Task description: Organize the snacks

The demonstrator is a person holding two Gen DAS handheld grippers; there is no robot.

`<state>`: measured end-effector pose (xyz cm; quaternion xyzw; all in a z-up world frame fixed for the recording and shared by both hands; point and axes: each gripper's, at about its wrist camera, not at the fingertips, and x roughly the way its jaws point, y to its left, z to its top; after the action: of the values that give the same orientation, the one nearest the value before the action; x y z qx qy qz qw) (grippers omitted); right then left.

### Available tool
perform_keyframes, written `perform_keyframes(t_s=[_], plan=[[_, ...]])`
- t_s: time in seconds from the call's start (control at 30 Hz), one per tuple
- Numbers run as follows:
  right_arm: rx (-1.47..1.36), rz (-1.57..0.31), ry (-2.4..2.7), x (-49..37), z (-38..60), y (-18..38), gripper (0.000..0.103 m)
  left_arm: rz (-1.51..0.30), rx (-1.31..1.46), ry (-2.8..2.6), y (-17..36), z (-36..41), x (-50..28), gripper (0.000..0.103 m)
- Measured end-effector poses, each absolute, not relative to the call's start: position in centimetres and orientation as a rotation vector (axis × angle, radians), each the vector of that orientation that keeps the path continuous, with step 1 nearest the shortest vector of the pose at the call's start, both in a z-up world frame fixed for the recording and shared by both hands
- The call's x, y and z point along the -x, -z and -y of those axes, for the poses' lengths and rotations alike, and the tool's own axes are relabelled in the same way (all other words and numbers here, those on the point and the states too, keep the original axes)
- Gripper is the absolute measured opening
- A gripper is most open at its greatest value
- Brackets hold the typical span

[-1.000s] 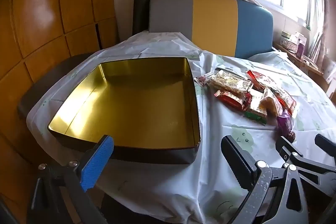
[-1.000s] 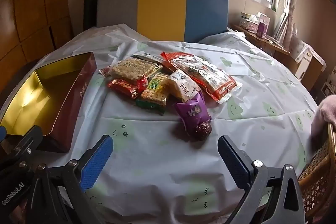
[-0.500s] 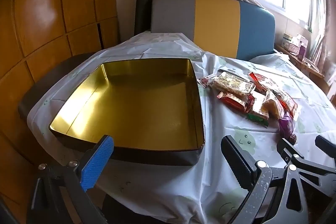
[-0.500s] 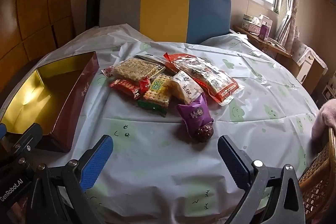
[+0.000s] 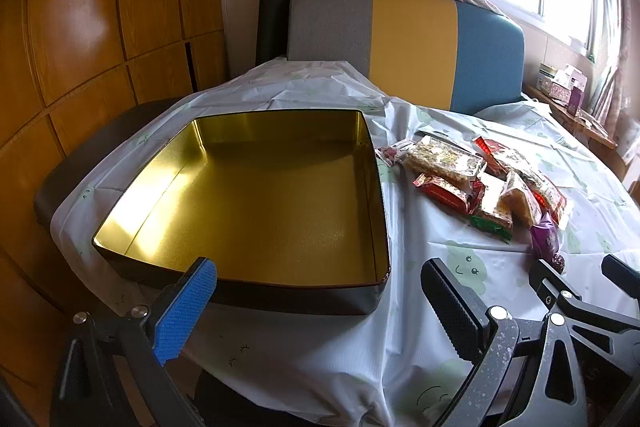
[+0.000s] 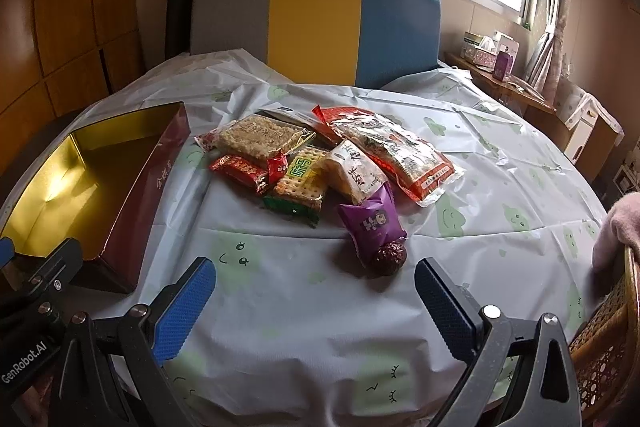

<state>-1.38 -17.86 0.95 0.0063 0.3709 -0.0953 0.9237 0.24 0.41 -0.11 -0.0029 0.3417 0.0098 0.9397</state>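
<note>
Both grippers are spread and hold nothing; the purple packet lies just ahead of the right gripper, right of the tin, long axis running away; the left gripper faces the tin, farther off.

Tin: gold inside, maroon outside. Tablecloth: white, pale green smiley clouds. Snack packets: purple, red, green-yellow crackers. Chair back: grey, yellow, blue stripes.
</note>
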Motion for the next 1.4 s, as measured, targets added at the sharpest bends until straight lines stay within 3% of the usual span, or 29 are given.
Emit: perform_keyframes(t_s=[1.4], plan=[[-0.020, -0.764, 0.195, 1.32, 18.04, -0.79, 0.102, -0.710, 0.001, -0.011, 0.54, 0.08, -0.24, 0.103]])
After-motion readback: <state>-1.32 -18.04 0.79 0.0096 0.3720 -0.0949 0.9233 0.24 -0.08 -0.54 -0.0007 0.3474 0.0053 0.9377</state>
